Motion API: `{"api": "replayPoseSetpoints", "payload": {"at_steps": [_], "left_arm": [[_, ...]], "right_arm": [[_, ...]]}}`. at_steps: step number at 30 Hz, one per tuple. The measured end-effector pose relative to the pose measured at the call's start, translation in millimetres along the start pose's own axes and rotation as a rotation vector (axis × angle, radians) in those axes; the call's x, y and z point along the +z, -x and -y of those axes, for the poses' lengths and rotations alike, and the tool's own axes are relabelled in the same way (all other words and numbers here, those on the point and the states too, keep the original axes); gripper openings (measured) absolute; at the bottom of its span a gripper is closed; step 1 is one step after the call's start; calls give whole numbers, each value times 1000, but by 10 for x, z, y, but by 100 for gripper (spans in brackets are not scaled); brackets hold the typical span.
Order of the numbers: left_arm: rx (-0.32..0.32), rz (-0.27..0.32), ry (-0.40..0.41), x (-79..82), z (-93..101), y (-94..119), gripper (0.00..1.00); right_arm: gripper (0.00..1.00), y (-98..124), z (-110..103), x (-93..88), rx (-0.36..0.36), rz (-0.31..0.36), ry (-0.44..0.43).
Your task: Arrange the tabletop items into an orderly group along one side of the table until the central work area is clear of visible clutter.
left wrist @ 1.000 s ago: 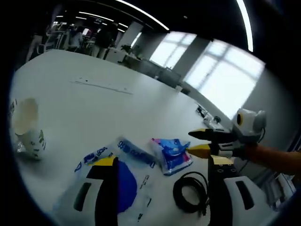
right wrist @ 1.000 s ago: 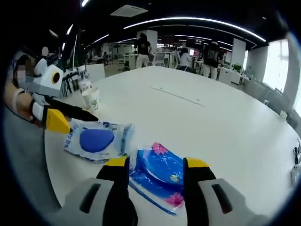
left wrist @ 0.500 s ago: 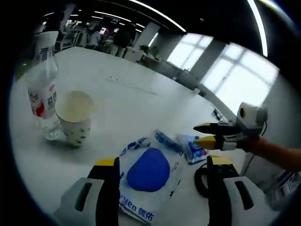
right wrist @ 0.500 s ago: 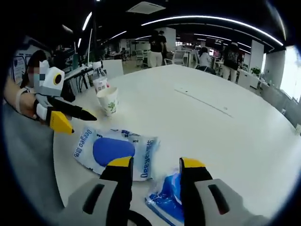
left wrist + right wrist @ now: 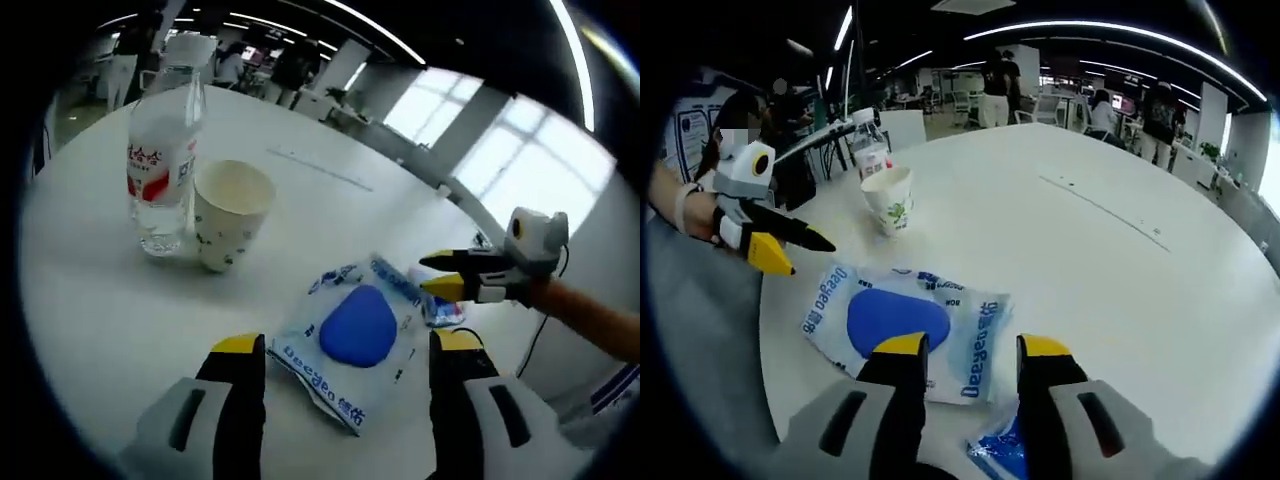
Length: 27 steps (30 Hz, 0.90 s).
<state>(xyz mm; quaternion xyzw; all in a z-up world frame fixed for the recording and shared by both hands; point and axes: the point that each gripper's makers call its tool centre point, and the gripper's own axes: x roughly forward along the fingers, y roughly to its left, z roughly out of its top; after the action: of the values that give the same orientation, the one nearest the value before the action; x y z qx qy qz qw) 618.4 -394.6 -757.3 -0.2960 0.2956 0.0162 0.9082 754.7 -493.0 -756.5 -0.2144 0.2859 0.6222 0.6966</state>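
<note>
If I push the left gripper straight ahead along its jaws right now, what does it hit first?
Most likely the clear packet with the blue pad: it lies on the table directly ahead of the open left gripper, between its jaws' line. Depth is hard to judge, so the gripper might pass just above it.

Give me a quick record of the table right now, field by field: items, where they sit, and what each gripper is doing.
table: white tabletop
bottle: water bottle, upright
cup: paper cup, upright, right beside bottle
packet: clear packet with blue pad, lying flat
second packet: blue packet, flat, by right gripper
left gripper: left gripper, open, empty, over clear packet
right gripper: right gripper, open, empty
</note>
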Motion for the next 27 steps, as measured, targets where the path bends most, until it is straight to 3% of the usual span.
{"api": "replayPoseSetpoints", "payload": {"at_steps": [4,11,15,18,27], "left_arm": [[10,-3,25,-49,-50,31,61],[14,-63,81,-260,-73,74,51],[21,-97,93,-367,-112,66,52],[17,-104,131,-416,-115,65,47],[-13,-152,144,-556,-46,-13,34]], "right_arm": [[30,-10,-11,-11,7,-8,-1],[28,-66,-17,-60,20,-24,1],[27,-102,-28,-111,25,-38,-2],[26,-125,-34,-147,31,-49,0],[23,-182,14,-222,31,-72,-6]]}}
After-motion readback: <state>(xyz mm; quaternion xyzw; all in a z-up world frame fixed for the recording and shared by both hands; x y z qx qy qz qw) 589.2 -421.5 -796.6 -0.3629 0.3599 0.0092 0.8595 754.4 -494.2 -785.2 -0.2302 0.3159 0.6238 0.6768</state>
